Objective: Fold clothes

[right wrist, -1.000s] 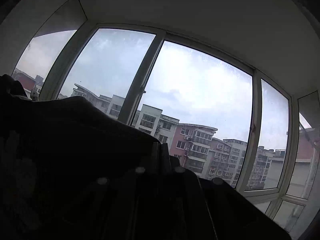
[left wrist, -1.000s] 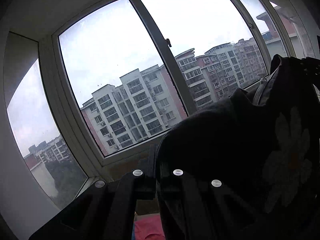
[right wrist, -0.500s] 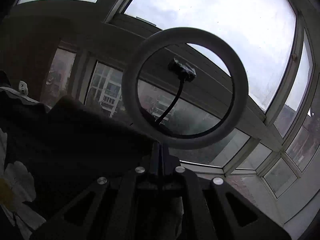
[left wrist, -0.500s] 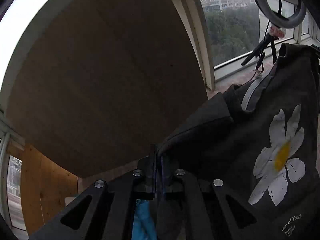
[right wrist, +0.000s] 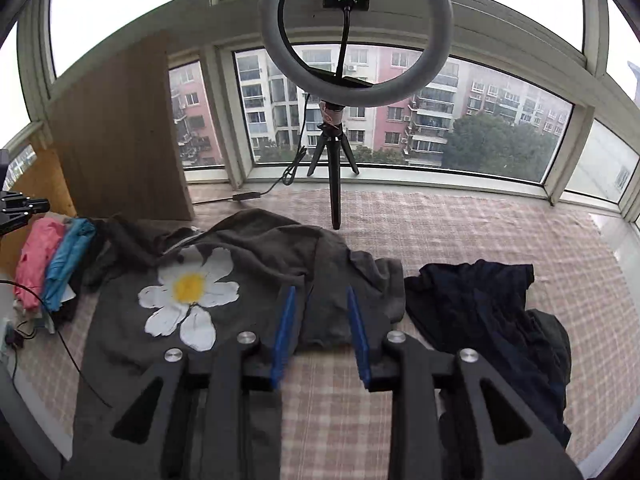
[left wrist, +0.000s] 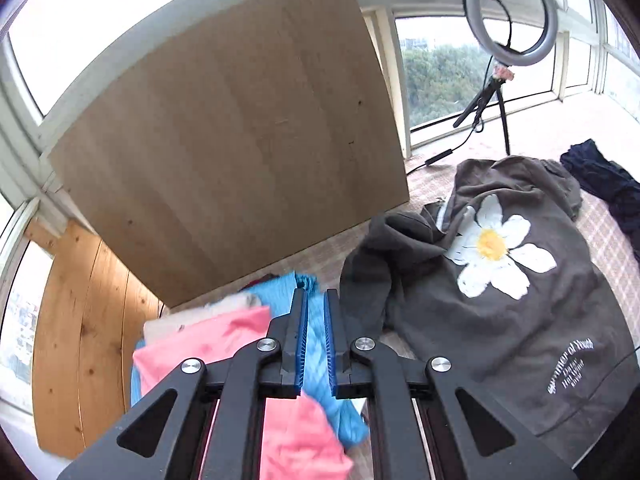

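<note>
Sweatshirt (right wrist: 256, 280) in dark grey, printed with a large white daisy (right wrist: 190, 300), lies spread and rumpled on a pink checked mat (right wrist: 460, 232) that covers the floor of a glazed bay. In the right wrist view it fills the area from 9 o'clock to the centre. The right gripper (right wrist: 320, 336) hangs above its near edge, jaws opening, with nothing clamped between the blue pads (right wrist: 282, 336). The left gripper (left wrist: 316, 340) points down over a stack of folded clothes (left wrist: 224, 332), pink and blue, at the garment's left; its jaws are opening too, a narrow gap showing between the pads with no cloth caught in it. A heap of dark navy clothing (right wrist: 480, 312) sits at 3 o'clock of the sweatshirt, just beside its sleeve. A ring light (right wrist: 356, 32) on a small tripod (right wrist: 334, 168) stands at 12 o'clock, one leg on the mat near the collar, its cable (right wrist: 276, 188) trailing left along the sill. A pale wooden board (left wrist: 224, 132) leans against the window frame at 10 o'clock. Beyond the glass stand apartment blocks (right wrist: 360, 112) and trees.
</note>
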The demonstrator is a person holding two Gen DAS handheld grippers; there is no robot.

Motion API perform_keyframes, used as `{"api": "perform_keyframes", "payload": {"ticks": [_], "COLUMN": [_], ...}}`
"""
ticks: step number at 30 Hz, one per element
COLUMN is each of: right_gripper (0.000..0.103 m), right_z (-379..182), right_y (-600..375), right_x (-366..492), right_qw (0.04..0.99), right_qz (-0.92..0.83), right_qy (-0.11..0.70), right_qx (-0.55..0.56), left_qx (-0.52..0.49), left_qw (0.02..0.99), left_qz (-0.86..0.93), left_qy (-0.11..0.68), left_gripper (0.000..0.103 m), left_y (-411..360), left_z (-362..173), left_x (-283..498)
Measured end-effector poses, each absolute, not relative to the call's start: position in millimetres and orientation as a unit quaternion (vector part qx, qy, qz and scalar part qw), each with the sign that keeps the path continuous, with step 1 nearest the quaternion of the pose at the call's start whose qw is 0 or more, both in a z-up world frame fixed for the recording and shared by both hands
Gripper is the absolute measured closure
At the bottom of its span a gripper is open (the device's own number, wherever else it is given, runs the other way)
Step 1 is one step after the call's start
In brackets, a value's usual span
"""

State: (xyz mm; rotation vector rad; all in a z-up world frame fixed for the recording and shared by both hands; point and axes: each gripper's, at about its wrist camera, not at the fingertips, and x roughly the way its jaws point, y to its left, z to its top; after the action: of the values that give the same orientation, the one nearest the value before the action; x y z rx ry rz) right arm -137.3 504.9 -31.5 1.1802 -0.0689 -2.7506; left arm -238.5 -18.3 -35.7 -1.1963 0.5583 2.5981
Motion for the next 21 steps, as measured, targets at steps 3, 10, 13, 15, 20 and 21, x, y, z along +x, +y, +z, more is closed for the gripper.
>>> {"api": "perform_keyframes", "payload": {"ticks": [3, 10, 13, 15, 20, 21], "right_gripper": [0.070, 0.063, 0.063, 0.063, 0.063, 0.063], "right_z": [-32.9, -88.1, -138.5, -162.0, -189.8, -191.8], "right_y": [511.0, 502.8, 482.0, 470.4, 448.2, 444.8], "right_x": [-64.6, 79.8, 108.0, 115.1, 123.2, 124.3], "right_qw": [0.106, 0.105, 0.109, 0.114, 0.139, 0.142], "right_qz": [-0.911, -0.890, -0.868, -0.858, -0.848, -0.848], "right_qy": [-0.034, -0.031, -0.020, -0.016, -0.003, 0.003], "right_qx": [0.396, 0.443, 0.484, 0.500, 0.512, 0.511], "left_qx": [-0.407, -0.516, -0.553, -0.565, -0.573, -0.574], "left_qw": [0.134, 0.204, 0.231, 0.236, 0.240, 0.241], "left_qz": [0.884, 0.823, 0.797, 0.788, 0.783, 0.782], "left_qy": [0.186, 0.119, 0.084, 0.063, 0.029, 0.029], "left_gripper": [0.091, 0.076, 0.076, 0.076, 0.079, 0.082], "left_y": [-36.3, -5.1, 24.8, 40.3, 62.0, 64.2], "left_z": [-40.8, -151.3, -201.2, -218.9, -238.3, -239.5], "left_x": [-158.6, 6.7, 35.0, 40.0, 33.6, 32.7]}}
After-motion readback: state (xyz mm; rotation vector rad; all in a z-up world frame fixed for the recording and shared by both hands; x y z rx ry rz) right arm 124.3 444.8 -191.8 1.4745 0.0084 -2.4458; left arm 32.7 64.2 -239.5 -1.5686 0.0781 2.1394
